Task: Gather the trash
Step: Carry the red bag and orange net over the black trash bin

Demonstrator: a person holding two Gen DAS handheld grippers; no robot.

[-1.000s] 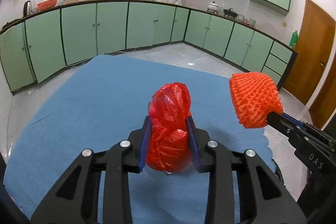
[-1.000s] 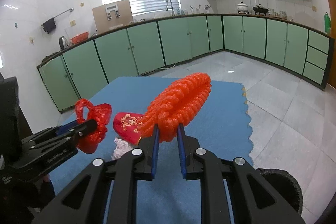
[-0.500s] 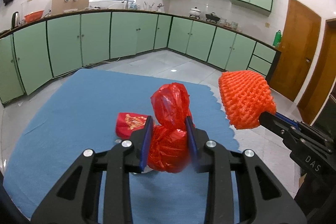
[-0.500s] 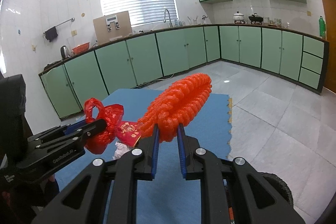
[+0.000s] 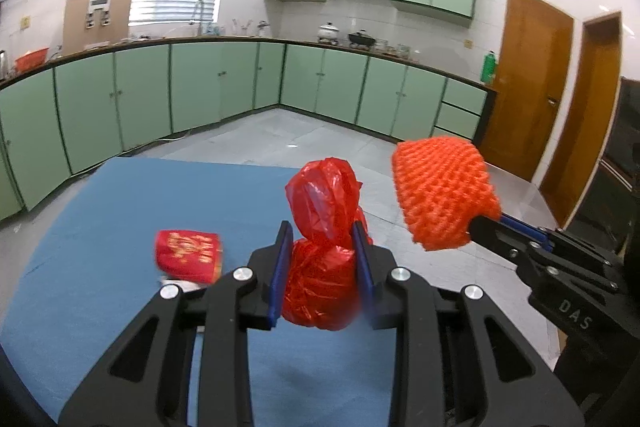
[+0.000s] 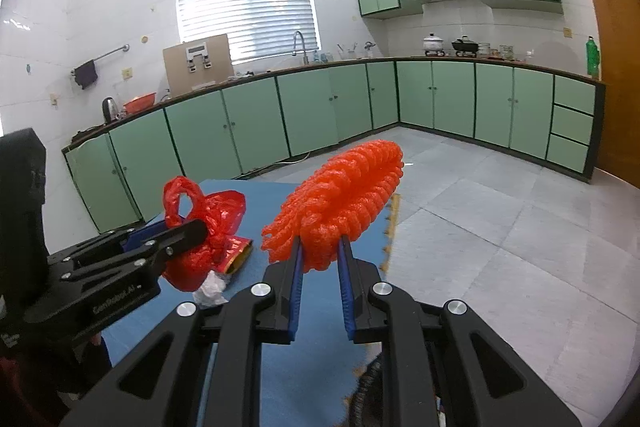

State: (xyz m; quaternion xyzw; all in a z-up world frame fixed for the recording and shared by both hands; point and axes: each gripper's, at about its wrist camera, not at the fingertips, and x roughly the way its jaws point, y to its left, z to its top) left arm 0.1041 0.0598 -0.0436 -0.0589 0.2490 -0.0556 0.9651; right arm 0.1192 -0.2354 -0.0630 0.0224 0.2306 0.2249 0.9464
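My left gripper (image 5: 320, 247) is shut on a crumpled red plastic bag (image 5: 320, 227), held above the blue table cloth (image 5: 100, 219). The bag (image 6: 200, 227) also shows at the left of the right wrist view, in the left gripper (image 6: 200, 227). My right gripper (image 6: 320, 251) is shut on an orange foam fruit net (image 6: 344, 195), lifted over the table's right edge. In the left wrist view the net (image 5: 444, 191) sticks out of the right gripper (image 5: 476, 223). A red packet with gold print (image 5: 188, 255) lies on the cloth, with a white crumpled scrap (image 6: 212, 287) beside it.
A black round bin rim (image 6: 368, 387) shows low beside the table's right edge. Green cabinets (image 5: 224, 95) line the far walls beyond a grey tiled floor (image 6: 500, 227). Brown doors (image 5: 536, 83) stand at the right.
Both grippers have risen and swung to the right with their loads. The red packet has come into the left wrist view at the left.
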